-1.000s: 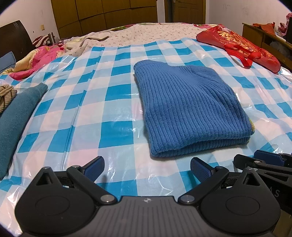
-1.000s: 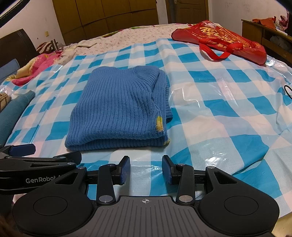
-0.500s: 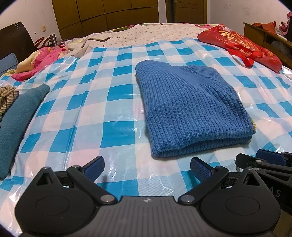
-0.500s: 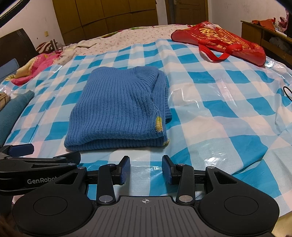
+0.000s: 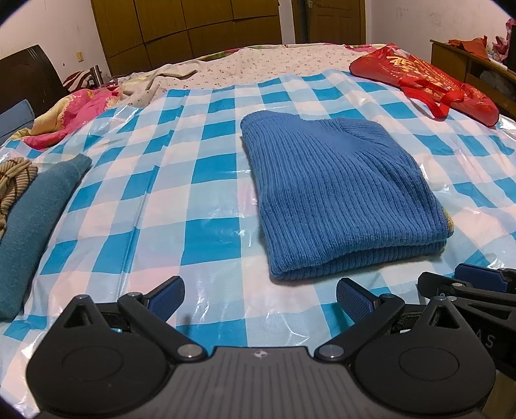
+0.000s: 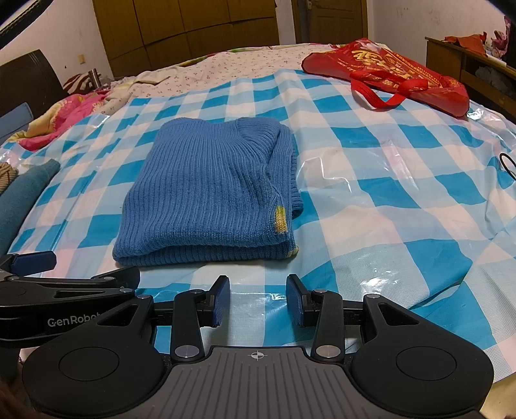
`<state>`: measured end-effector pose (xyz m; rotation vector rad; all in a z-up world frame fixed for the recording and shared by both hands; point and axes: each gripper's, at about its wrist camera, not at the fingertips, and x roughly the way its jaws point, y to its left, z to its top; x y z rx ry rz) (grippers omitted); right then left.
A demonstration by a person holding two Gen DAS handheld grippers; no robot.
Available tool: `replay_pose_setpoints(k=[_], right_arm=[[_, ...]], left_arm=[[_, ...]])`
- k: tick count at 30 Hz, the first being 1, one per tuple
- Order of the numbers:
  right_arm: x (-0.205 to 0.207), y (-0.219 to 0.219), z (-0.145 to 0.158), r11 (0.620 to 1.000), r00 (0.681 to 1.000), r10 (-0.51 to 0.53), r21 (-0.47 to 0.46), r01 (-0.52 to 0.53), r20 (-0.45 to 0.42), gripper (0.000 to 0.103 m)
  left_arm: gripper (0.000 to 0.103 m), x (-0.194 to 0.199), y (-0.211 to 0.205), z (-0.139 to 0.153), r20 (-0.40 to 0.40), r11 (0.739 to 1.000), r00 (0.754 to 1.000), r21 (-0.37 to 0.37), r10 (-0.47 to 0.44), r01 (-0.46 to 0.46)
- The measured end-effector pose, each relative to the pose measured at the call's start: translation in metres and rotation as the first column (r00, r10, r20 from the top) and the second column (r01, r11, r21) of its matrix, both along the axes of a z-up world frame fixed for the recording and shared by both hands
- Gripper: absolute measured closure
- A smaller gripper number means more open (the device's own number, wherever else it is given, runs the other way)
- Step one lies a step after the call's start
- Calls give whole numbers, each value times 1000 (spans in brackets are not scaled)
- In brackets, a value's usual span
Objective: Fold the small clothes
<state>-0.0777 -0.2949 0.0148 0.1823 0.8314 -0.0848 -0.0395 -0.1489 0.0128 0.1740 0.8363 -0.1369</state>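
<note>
A blue ribbed knit sweater (image 5: 338,196) lies folded into a rectangle on the blue-and-white checked plastic sheet (image 5: 206,232); it also shows in the right wrist view (image 6: 209,193), with a yellow patch at its near right corner. My left gripper (image 5: 259,291) is wide open and empty, just short of the sweater's near edge. My right gripper (image 6: 258,299) is open with a narrower gap and empty, near the sweater's front edge. Each gripper shows at the edge of the other's view.
A folded teal garment (image 5: 35,222) and a striped brown one (image 5: 13,180) lie at the left. A red bag (image 6: 393,74) lies at the far right. Rumpled pink bedding (image 5: 71,116) is at the far left; a wooden wardrobe (image 5: 187,29) stands behind the bed.
Both grippers have drifted very slightly; the sweater lies as before and the jaws have not changed.
</note>
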Motion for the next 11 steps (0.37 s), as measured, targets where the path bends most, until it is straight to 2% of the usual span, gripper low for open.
replay_pose_setpoints(k=[11], right_arm=[[0, 0, 0, 1000, 1000, 0, 0, 0, 0, 64]], left_arm=[[0, 0, -1, 1, -4, 1000, 1000, -1, -2, 2]])
